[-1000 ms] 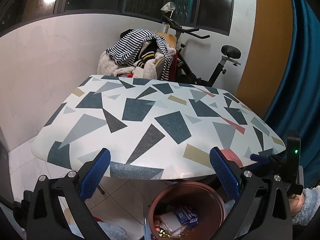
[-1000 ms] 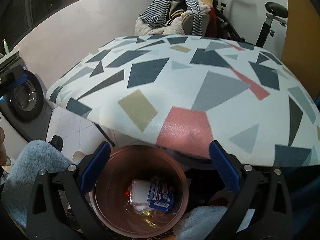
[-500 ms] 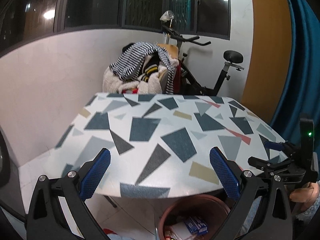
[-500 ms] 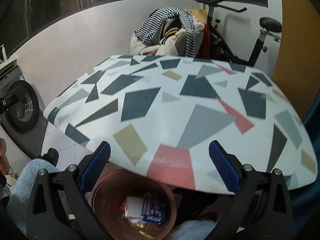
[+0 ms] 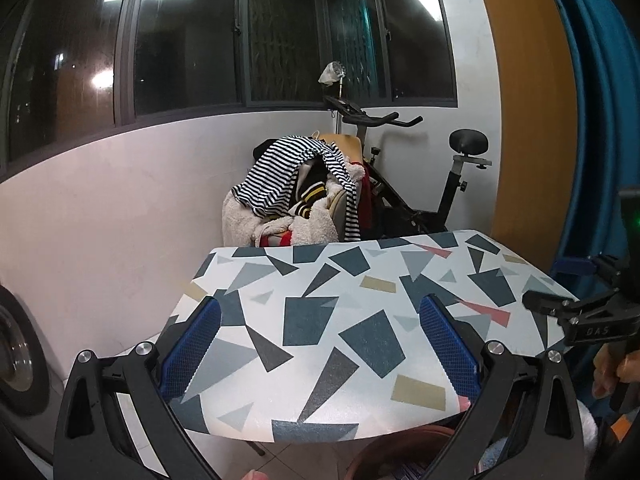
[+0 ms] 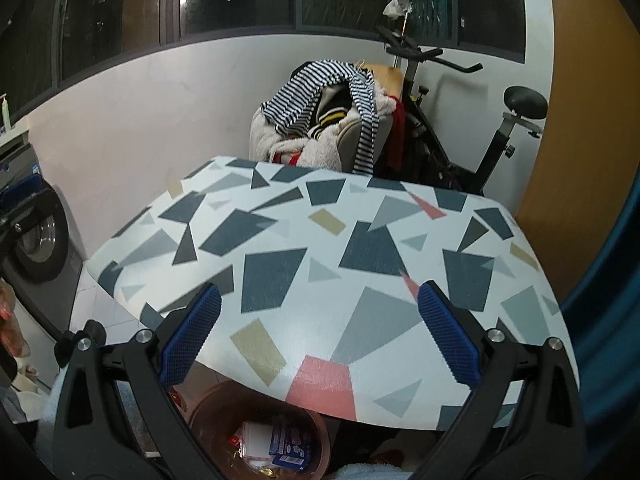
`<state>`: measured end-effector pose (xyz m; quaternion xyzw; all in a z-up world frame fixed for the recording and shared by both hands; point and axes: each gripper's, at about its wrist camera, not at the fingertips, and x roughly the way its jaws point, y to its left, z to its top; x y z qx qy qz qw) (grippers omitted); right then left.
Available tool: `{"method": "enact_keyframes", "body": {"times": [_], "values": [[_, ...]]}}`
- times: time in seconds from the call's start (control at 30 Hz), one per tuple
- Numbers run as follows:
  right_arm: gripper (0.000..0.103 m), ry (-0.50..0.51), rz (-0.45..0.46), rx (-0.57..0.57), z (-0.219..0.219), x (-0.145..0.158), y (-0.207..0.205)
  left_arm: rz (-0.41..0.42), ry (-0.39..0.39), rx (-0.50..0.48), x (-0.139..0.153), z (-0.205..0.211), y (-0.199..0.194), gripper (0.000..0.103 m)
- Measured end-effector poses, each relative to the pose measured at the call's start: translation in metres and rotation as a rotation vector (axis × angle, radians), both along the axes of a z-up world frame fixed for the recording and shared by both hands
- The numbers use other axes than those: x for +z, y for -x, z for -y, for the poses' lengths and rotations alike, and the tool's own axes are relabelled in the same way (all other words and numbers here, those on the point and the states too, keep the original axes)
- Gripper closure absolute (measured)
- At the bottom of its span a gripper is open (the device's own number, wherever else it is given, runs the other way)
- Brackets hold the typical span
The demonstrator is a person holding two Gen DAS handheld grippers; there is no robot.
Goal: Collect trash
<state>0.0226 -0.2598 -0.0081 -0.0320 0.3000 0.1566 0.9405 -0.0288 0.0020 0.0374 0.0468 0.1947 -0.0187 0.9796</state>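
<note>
1. While both are held above the patterned surface (image 6: 320,248), the left claw (image 5: 320,344) and the right claw (image 6: 318,332) are spread wide and empty
2. The trash (image 6: 276,446) is seen inside the brown bin (image 6: 320,436) at 6 o'clock, under the surface edge

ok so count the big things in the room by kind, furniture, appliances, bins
tables: 1
exercise bikes: 1
washing machines: 1
trash bins: 1
chairs piled with clothes: 1
total: 5
</note>
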Motion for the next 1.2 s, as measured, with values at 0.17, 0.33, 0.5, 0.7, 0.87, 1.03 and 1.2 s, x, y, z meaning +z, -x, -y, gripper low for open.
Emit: {"method": "enact_keyframes", "body": {"times": [0.17, 0.33, 0.5, 0.7, 0.87, 1.03, 1.2], "values": [[0.006, -0.015, 0.029, -0.004, 0.003, 0.022, 0.006, -0.004, -0.007, -0.005, 0.009, 0.002, 0.002, 0.006], [0.006, -0.012, 0.045, -0.007, 0.003, 0.032, 0.011, -0.012, -0.012, -0.012, 0.014, 0.005, 0.003, 0.006], [0.006, -0.007, 0.051, -0.011, 0.003, 0.039, 0.014, -0.02, -0.026, -0.009, 0.015, 0.008, 0.001, 0.006], [0.006, -0.005, 0.053, -0.011, 0.003, 0.041, 0.015, -0.035, -0.016, -0.012, 0.013, 0.008, -0.001, 0.006], [0.006, -0.005, 0.051, -0.011, 0.004, 0.042, 0.015, -0.038, -0.019, -0.011, 0.013, 0.007, -0.002, 0.006], [0.006, -0.004, 0.051, -0.011, 0.005, 0.042, 0.016, -0.039, -0.017, -0.013, 0.013, 0.008, -0.002, 0.006], [0.006, -0.002, 0.051, -0.01, 0.005, 0.042, 0.016, -0.039, -0.016, -0.013, 0.014, 0.008, -0.002, 0.006]]}}
